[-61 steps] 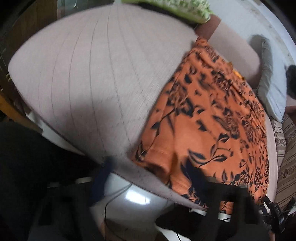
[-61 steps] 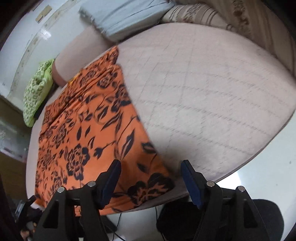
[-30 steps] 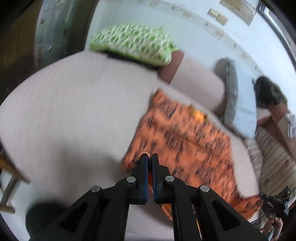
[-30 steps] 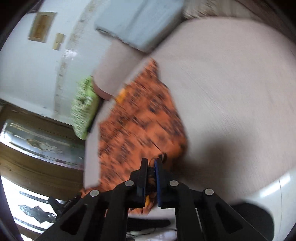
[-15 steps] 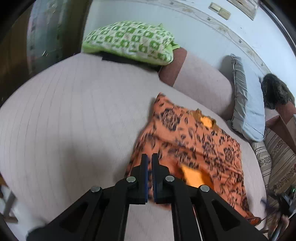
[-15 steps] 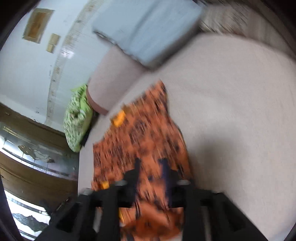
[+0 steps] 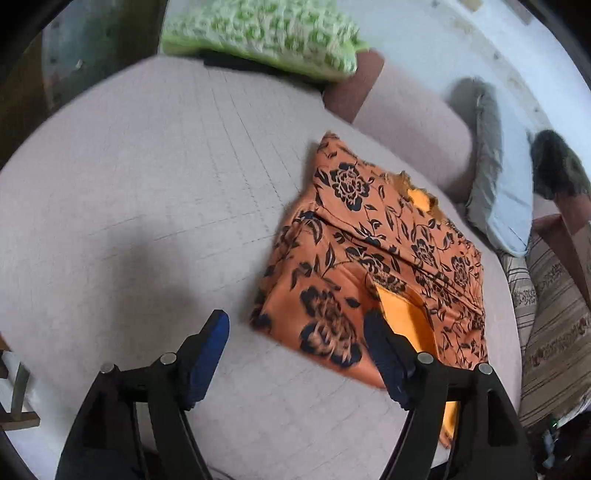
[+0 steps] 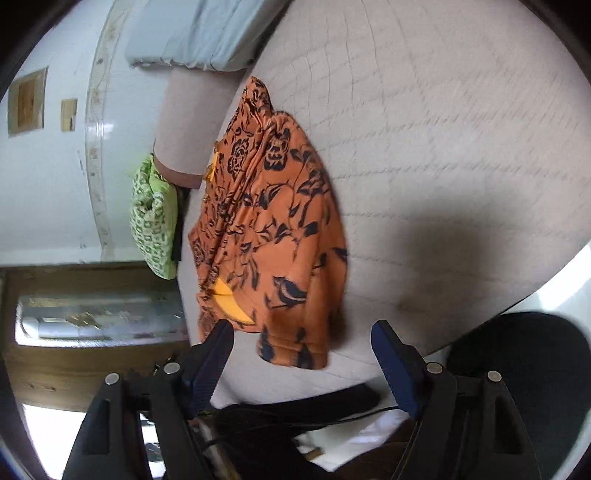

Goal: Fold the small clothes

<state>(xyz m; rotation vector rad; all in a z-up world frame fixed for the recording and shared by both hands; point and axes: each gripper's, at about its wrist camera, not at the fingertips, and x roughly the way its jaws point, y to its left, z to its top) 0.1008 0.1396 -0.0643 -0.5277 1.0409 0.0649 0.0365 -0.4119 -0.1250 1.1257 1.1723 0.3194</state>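
Observation:
An orange garment with a black flower print [image 7: 369, 258] lies folded over on the pale quilted bed [image 7: 147, 184], its plain orange inside showing near the front. My left gripper [image 7: 295, 332] is open and empty just before the garment's near edge. In the right wrist view the same garment [image 8: 273, 229] lies on the bed [image 8: 443, 147], and my right gripper [image 8: 303, 343] is open and empty over its near corner.
A green patterned pillow [image 7: 258, 33] lies at the head of the bed, also in the right wrist view [image 8: 151, 221]. A grey-blue pillow [image 7: 498, 192] lies at the far right. A pink bolster [image 7: 406, 122] lies behind the garment. The bed edge and white floor [image 8: 554, 288] are near.
Both grippers, shut on the garment's near edge a second ago, carried it over towards the pillows and have opened and let it go. The garment now lies doubled over.

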